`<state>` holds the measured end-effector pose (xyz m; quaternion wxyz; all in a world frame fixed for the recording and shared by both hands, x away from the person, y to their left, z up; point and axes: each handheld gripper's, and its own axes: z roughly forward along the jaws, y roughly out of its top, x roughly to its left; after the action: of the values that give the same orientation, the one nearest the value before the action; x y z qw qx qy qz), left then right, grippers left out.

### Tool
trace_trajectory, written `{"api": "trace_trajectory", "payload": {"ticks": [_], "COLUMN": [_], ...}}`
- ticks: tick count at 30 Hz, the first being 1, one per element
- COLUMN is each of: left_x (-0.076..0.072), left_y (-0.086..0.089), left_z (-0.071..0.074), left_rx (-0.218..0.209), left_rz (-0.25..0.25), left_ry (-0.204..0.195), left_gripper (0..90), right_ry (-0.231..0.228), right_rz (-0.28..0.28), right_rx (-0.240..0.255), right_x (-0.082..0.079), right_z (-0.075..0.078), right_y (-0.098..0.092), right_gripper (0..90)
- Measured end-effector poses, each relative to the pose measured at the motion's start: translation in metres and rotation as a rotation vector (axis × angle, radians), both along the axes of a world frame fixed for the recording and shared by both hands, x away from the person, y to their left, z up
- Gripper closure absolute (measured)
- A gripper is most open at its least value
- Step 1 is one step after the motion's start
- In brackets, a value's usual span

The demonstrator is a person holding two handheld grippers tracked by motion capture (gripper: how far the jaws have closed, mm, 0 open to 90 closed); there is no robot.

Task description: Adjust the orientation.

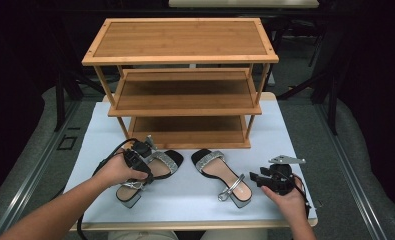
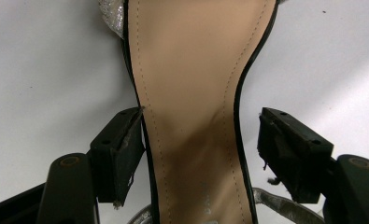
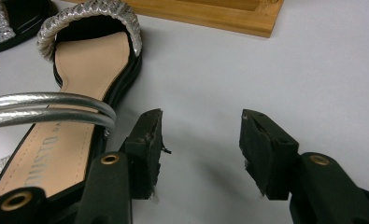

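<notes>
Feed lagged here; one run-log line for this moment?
left claw: open, straddling left sandal | right claw: open, beside right sandal | shoe rack: empty

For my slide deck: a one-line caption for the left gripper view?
Open left gripper straddling the narrow waist of a tan-lined sandal lying on the white table.

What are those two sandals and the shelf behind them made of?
The sandals look like synthetic or real leather: a matte tan insole with a stitched edge, black sole trim, a glittery silver toe band and a smooth metallic silver ankle strap. The shelf rack looks like bamboo or light wood, with visible grain and a satin varnish.
</notes>
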<state>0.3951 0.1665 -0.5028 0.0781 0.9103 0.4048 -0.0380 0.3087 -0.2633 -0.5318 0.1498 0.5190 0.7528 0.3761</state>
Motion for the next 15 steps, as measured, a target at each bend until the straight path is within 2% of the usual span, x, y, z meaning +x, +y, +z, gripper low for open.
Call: {"api": "trace_trajectory", "payload": {"ticks": [15], "left_x": [-0.001], "left_y": [-0.001], "left_z": [-0.014], "left_rx": [0.040], "left_rz": [0.000], "left_ry": [0.004], "left_gripper": [37.8], "right_ry": [0.003], "right_rz": [0.002], "right_rx": [0.000], "right_x": [0.000], "right_z": [-0.001], "right_y": [0.001], "right_gripper": [48.8]}}
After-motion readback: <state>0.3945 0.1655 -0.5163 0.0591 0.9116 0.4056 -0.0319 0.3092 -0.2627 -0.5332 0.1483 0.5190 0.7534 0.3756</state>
